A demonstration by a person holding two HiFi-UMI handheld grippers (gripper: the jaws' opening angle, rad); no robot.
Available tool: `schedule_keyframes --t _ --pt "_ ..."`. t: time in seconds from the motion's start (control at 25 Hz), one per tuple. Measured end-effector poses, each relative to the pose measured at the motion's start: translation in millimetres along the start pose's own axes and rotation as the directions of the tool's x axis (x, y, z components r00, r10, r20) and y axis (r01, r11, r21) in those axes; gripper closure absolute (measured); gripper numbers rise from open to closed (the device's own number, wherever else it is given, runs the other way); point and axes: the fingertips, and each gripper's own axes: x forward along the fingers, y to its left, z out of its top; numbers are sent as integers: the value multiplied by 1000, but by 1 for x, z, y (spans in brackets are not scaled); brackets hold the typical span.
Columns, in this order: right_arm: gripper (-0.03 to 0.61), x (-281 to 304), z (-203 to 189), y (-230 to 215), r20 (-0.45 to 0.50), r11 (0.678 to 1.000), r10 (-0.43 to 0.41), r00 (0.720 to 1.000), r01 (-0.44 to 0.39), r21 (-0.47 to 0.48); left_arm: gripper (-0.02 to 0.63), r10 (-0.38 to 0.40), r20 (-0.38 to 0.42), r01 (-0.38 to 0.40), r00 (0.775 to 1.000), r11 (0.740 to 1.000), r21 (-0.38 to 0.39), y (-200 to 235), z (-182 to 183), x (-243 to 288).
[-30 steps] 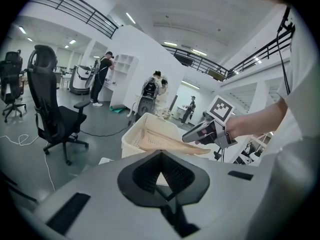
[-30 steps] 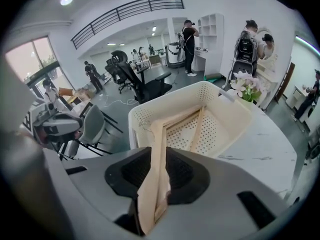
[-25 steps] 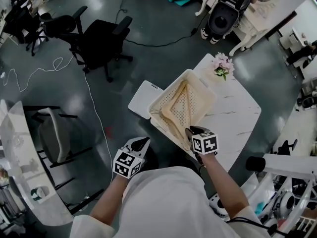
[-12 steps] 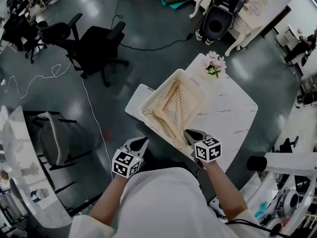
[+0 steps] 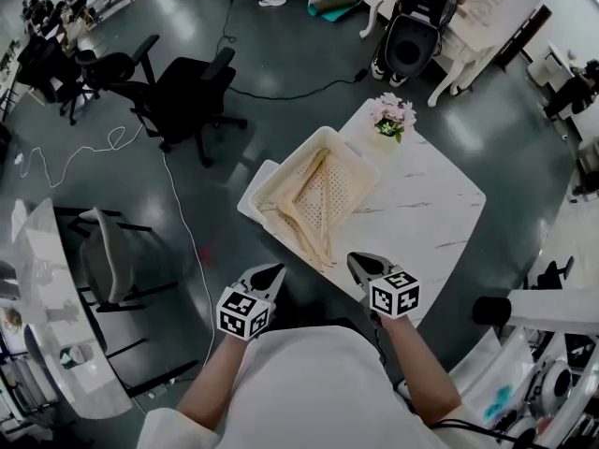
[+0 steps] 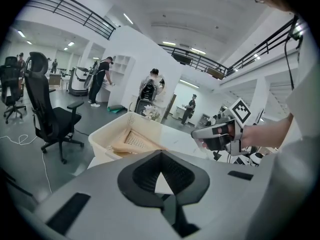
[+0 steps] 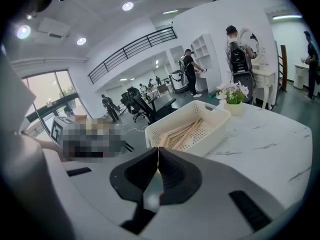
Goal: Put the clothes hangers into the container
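A cream perforated container point(image 5: 351, 162) stands on the near-left corner of the white marble table point(image 5: 421, 204). Several wooden clothes hangers point(image 5: 304, 204) lie inside it, also seen in the left gripper view as hangers point(image 6: 131, 143) and in the right gripper view as hangers point(image 7: 182, 132). My left gripper point(image 5: 265, 277) hovers off the table's edge, near my body, its jaws together with nothing between them. My right gripper point(image 5: 360, 265) hangs over the table's near edge, a short way back from the container, shut and empty. Its jaws point(image 7: 158, 149) point at the container's wall point(image 7: 200, 134).
A pot of pink flowers point(image 5: 390, 115) stands on the table behind the container. A flat white board point(image 5: 251, 195) juts out under the container's left side. Black office chairs point(image 5: 192, 87) and a white cable point(image 5: 178, 204) are on the dark floor at left.
The right gripper has drawn back from the container's near edge and its jaws have come together. The left gripper has stayed beside my body.
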Motion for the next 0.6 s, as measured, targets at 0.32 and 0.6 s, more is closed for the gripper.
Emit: schedule_keyframes --t 0.32,0.6 --pt "558 -50 -41 -2 56 997 28 998 -32 74 606 5 -13 -5 1000 1000 -13 -56 -25 2" --pt "558 -73 -67 3 67 995 95 993 -98 32 606 58 21 -57 998 998 -12 -79 -34 -11"
